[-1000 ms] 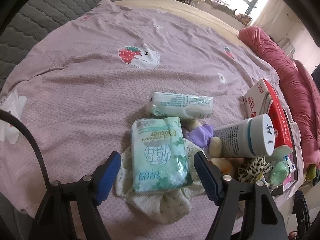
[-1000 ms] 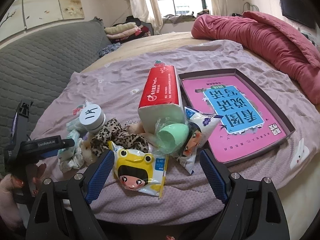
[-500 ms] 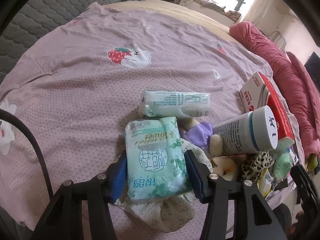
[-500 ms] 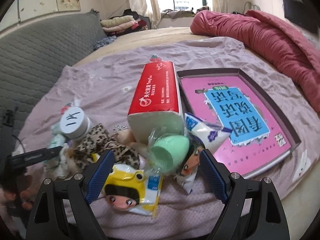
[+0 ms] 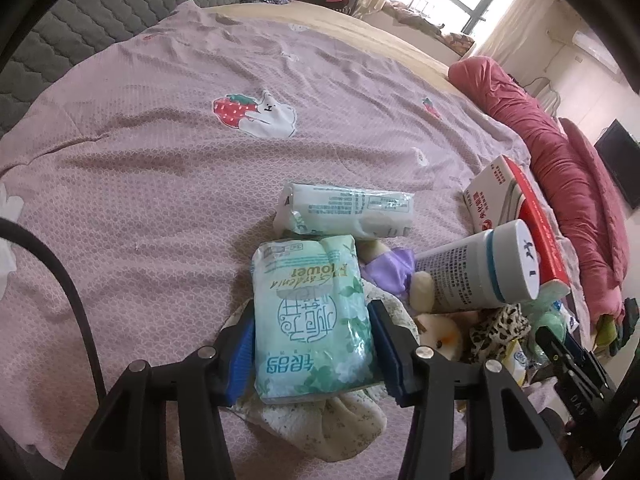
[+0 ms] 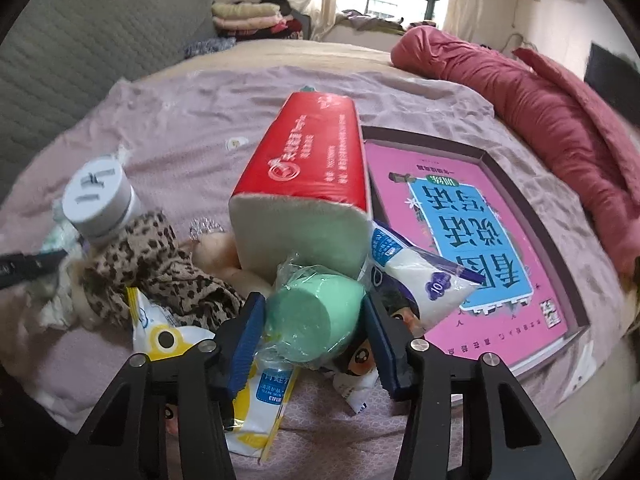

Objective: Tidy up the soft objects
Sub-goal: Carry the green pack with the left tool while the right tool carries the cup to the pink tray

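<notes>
A bed covered by a pale purple sheet (image 5: 168,184) holds a jumbled pile of small household things, and a person works over it with a two-finger gripper in each hand. Everything here is placed relative to the red tissue pack (image 6: 308,160) lying in the middle of the pile. The left gripper (image 5: 314,346) reaches down to a green tissue packet (image 5: 312,320) that lies well to the left of the red pack, on top of a floral cloth (image 5: 320,424); its blue pads sit against both long sides of the packet, the jaws closing the last little bit onto it. The right gripper (image 6: 310,338) is just in front of the red pack, its jaws closing around a green sponge (image 6: 312,320) wrapped in clear plastic, with the pads at or almost at its sides. Judging by the heap, sorting has barely started: both packets are only being taken hold of, nothing has been lifted, and no sorted group is visible. Left to handle are a leopard-print cloth (image 6: 156,264), a yellow cartoon sachet (image 6: 176,344), a small plush toy (image 5: 436,332) and a white jar (image 5: 476,268) beside the red pack. Only the left view shows a second white tissue roll (image 5: 348,210) beyond the green packet and the wide bare sheet. Only the right view shows a pink book in a dark tray (image 6: 536,216) directly right of the red pack.
</notes>
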Action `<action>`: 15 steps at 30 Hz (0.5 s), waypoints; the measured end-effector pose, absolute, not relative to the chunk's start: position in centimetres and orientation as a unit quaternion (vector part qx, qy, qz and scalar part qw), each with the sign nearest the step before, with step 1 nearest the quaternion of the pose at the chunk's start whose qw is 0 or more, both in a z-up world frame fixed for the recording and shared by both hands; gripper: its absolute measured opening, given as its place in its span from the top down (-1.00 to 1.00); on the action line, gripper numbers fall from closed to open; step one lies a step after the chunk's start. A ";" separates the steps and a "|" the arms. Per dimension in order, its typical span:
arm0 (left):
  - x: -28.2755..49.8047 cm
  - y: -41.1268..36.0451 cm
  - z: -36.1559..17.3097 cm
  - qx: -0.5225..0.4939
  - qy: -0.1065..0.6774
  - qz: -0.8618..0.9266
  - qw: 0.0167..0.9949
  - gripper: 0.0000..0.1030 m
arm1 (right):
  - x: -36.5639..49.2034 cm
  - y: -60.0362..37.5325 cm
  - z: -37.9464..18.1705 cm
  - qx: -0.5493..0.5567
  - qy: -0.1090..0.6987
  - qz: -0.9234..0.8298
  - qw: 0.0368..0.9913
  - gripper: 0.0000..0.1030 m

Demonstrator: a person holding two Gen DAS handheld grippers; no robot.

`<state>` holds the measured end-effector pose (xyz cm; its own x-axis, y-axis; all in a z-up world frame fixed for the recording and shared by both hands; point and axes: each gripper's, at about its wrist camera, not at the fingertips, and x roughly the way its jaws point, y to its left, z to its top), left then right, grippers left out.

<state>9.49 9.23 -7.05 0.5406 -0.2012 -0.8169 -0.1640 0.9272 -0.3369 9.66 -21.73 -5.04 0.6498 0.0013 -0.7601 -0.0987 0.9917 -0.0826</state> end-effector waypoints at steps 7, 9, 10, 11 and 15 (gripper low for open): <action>8.2 9.3 -5.9 -0.200 0.465 -0.018 0.862 -0.02 | 7.5 -23.6 -2.2 -0.005 0.370 0.046 0.928 0.01; 7.7 9.1 -5.3 -0.195 0.458 -0.019 0.867 -0.02 | 7.0 -24.0 -1.3 0.007 0.353 0.054 0.934 0.01; 7.5 9.0 -5.0 -0.192 0.455 -0.019 0.869 -0.02 | 6.9 -24.1 -1.1 0.011 0.350 0.057 0.935 0.01; 7.3 8.8 -4.6 -0.188 0.451 -0.020 0.872 -0.02 | 6.8 -24.3 -0.9 0.015 0.347 0.060 0.936 0.01; 6.5 7.9 -3.1 -0.176 0.437 -0.025 0.882 -0.02 | 6.5 -24.6 -0.2 0.025 0.338 0.063 0.939 0.01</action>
